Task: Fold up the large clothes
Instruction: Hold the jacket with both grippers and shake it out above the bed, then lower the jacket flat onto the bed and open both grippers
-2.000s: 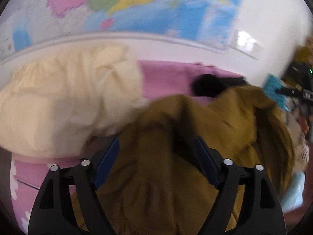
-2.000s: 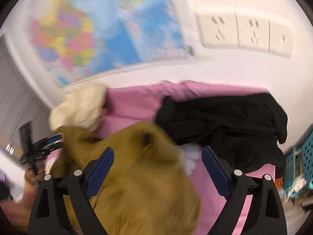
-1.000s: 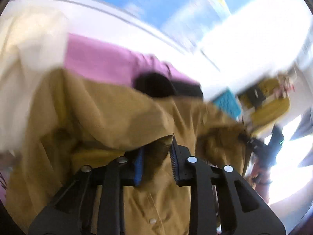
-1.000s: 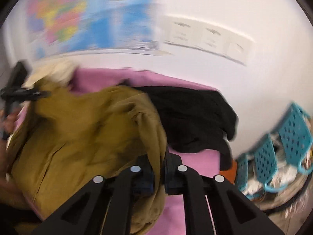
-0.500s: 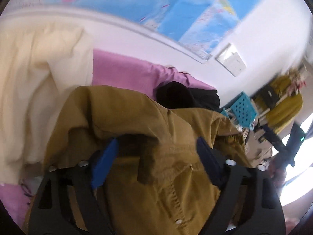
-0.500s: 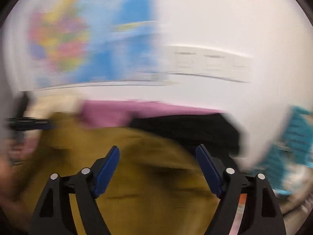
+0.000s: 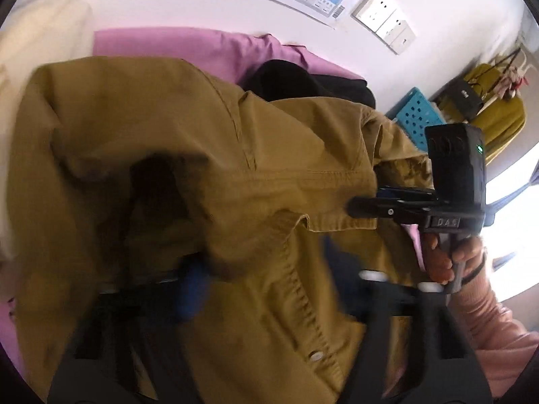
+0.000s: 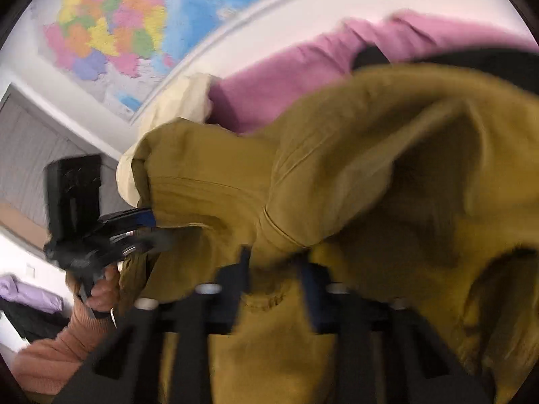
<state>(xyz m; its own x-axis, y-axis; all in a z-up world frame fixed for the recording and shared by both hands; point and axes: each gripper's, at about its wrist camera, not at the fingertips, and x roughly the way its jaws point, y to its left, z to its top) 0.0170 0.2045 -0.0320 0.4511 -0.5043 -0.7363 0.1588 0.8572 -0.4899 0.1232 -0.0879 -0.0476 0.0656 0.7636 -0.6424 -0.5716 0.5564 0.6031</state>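
Note:
A large mustard button-up shirt (image 7: 235, 155) lies bunched on the pink bed and fills both wrist views (image 8: 370, 168). My left gripper (image 7: 266, 279) sits low over a thick fold near the button placket. Its jaws are closing with cloth between them, still some way apart, and its blurred fingertips leave contact unclear. In the right wrist view the left gripper (image 8: 151, 232) is at the shirt's left edge. My right gripper (image 8: 276, 272) is closing, nearly together, on a bunched seam. From the left wrist view the right gripper (image 7: 367, 202) pinches the shirt's right edge.
The pink bedsheet (image 7: 168, 47) runs along a white wall with a coloured map (image 8: 134, 17) and sockets (image 7: 384, 23). A cream garment (image 7: 33, 50) lies at the left, a black garment (image 7: 286, 77) behind the shirt. A blue basket (image 7: 417, 118) stands past the bed's right end.
Both grippers, shut on the shirt a second ago, opened wide above it, then dropped back onto it with jaws narrowing. The right gripper swung left and down.

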